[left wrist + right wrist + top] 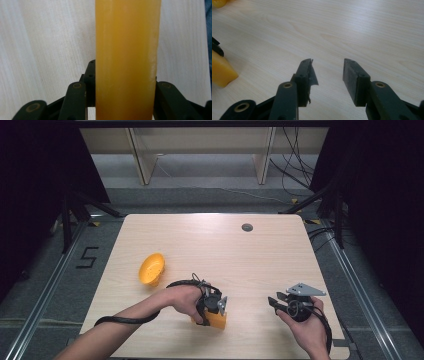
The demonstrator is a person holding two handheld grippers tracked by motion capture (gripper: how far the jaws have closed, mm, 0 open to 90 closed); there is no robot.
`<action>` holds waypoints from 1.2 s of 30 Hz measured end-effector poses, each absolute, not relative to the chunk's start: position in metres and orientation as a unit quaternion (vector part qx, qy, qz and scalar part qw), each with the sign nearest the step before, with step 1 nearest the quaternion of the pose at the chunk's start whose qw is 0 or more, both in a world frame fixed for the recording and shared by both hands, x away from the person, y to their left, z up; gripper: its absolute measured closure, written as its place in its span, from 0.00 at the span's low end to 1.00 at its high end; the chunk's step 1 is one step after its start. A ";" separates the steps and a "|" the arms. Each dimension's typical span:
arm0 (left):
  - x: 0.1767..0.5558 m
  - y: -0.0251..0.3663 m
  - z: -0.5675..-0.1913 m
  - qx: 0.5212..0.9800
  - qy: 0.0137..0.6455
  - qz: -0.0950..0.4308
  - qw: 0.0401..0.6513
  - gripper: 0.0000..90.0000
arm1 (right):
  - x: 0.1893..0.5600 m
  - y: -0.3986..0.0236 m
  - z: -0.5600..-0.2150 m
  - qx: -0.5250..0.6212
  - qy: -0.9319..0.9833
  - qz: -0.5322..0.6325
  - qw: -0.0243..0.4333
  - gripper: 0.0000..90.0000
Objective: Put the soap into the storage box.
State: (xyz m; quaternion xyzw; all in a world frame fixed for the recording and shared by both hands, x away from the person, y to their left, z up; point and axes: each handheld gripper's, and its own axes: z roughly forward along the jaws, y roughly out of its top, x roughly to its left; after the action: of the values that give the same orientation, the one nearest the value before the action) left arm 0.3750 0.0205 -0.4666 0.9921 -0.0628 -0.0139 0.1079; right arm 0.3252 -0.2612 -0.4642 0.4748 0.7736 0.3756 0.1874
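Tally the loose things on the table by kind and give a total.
Orange block, held in the left gripper: 1
Orange bowl, lying tipped on its side: 1
Total: 2

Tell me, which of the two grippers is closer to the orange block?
Left. The left gripper is clamped on the orange block; the right gripper hangs open well off to its side.

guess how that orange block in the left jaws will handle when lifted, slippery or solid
The orange block looks stiff: its flat sides stay straight where the left hand-held gripper is closed on it. Its smooth, slightly waxy face may be a bit slippery. With flat sides it probably won't roll, unlike the yellow bowl lying tilted on the table.
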 end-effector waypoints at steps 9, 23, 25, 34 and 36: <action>0.378 0.028 -0.452 0.979 0.146 -0.027 0.143 0.67 | 0.325 -0.261 -0.464 0.475 0.774 0.375 0.189 0.66; 0.372 0.044 -0.442 0.912 0.394 -0.053 0.103 0.67 | 0.323 -0.259 -0.463 0.491 0.766 0.375 0.176 0.66; 0.375 0.048 -0.437 0.906 0.408 -0.052 0.100 0.67 | 0.324 -0.260 -0.463 0.484 0.770 0.374 0.183 0.66; 0.382 0.066 -0.424 0.892 0.435 -0.038 0.112 0.67 | 0.324 -0.260 -0.463 0.484 0.769 0.376 0.180 0.66; 0.385 0.070 -0.420 0.890 0.440 -0.038 0.111 0.67 | 0.324 -0.260 -0.463 0.483 0.770 0.374 0.187 0.66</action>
State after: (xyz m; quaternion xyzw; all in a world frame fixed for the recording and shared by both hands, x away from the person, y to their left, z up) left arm 0.3845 0.0703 -0.4199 0.8902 0.4400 -0.0384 0.1114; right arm 0.3244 -0.2601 -0.4632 0.4826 0.7698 0.3735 0.1870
